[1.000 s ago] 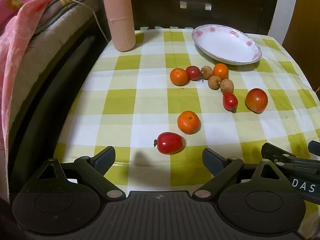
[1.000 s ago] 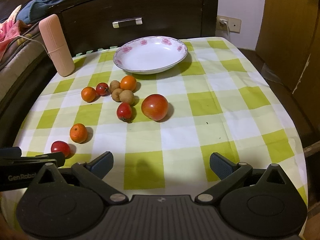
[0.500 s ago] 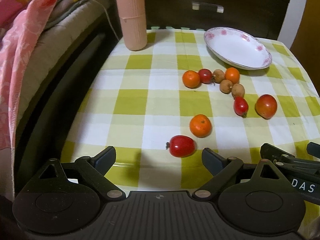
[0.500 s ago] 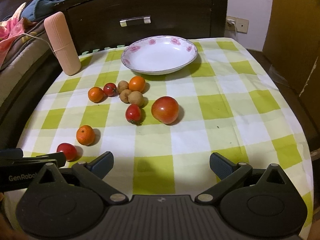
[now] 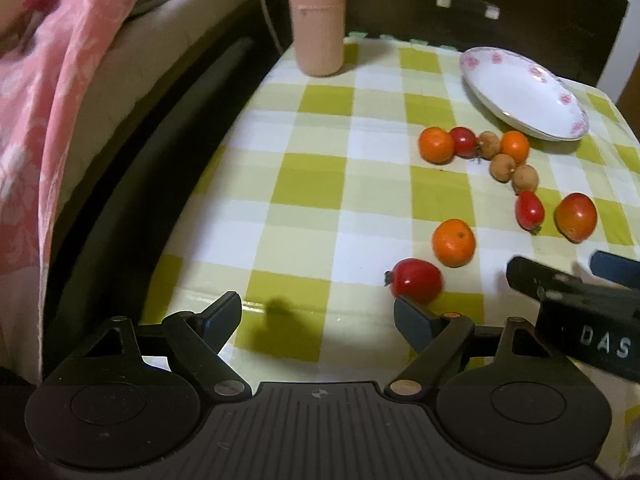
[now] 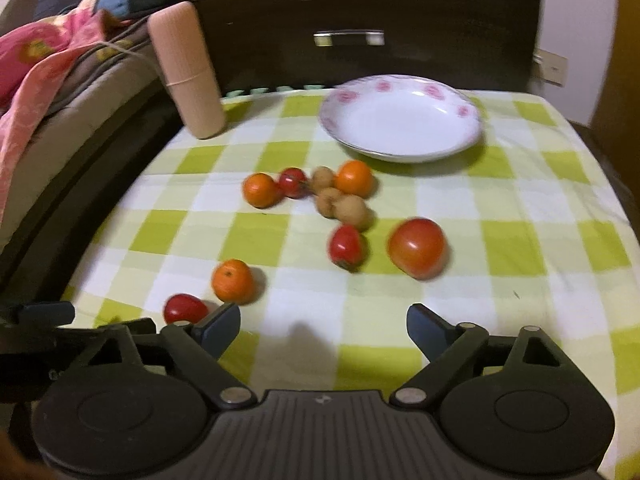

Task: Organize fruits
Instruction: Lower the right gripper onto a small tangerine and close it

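In the left wrist view the left gripper [image 5: 318, 312] fills the bottom of the frame, matte black plastic with ribbed housing, its jaws spread wide and holding nothing. A glossy red oval tomato [image 5: 416, 281] lies just above the tip of the right-hand finger, outside the gap rather than between the jaws; whether it touches the tip is hard to tell. Just beyond it sits a dimpled mandarin [image 5: 454, 242]. The right gripper [image 5: 576, 292] juts in at lower right, near both.

In the right wrist view the right gripper [image 6: 323, 326] also stands wide open and empty, over bare green-and-white checked tablecloth [image 6: 520, 216] that looks smooth. The same red tomato [image 6: 185, 308] lies at the left finger's outer side, the mandarin [image 6: 233, 281] just above it.

Farther up, centre frame, lie a small red tomato [image 6: 346, 246] and a large round tomato [image 6: 416, 247], apart from each other. Behind them a tight cluster of round fruit [image 6: 324, 192] gathers: two oranges, a cherry tomato and three rough brown longans, mostly touching. The right half of the cloth is open room, falling away at the right edge.

At upper centre rests a shallow white china plate [image 6: 460, 148] with pink flowers on its rim, empty. A ribbed pink cylinder [image 6: 186, 72] stands upper left, before a dark wooden drawer front [image 6: 400, 8].
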A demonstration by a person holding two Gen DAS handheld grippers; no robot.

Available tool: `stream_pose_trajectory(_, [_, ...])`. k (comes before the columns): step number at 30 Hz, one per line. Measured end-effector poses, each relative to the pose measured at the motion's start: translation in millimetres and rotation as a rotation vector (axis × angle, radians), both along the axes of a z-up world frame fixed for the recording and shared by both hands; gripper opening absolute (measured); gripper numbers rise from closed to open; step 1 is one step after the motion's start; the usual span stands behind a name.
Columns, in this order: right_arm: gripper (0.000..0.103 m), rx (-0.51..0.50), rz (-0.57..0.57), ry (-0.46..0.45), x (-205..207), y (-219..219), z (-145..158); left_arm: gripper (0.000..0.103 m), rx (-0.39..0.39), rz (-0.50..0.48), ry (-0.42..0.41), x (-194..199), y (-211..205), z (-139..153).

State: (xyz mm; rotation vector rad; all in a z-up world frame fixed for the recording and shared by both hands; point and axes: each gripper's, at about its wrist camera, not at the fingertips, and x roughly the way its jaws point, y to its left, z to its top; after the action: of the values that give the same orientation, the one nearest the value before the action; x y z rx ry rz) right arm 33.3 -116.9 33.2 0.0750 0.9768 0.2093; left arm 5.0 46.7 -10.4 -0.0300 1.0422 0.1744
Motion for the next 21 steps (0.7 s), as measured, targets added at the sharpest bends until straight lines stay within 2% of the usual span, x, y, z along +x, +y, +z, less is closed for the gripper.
stream_pose_trajectory(3, [0.079, 0.017, 0.053, 0.007, 11, 7, -2, 0.089, -0.005, 0.007, 0.016, 1, 3, -2])
stream_pose_trajectory(9, [0.076, 0.049, 0.159, 0.032, 27, 18, -6, 0.089, -0.013, 0.021, 0.042, 3, 7, -8])
stream_pose_trajectory(15, [0.052, 0.053, 0.227, 0.083, 41, 36, -19, 0.09, -0.006, 0.0, 0.046, 4, 2, -11])
stream_pose_trajectory(19, [0.046, 0.077, 0.234, 0.107, 50, 39, -25, 0.09, -0.011, -0.008, 0.047, 6, 0, -12])
stream_pose_trajectory(21, [0.038, 0.073, 0.239, 0.118, 55, 44, -27, 0.09, -0.008, -0.022, 0.041, 6, -2, -13])
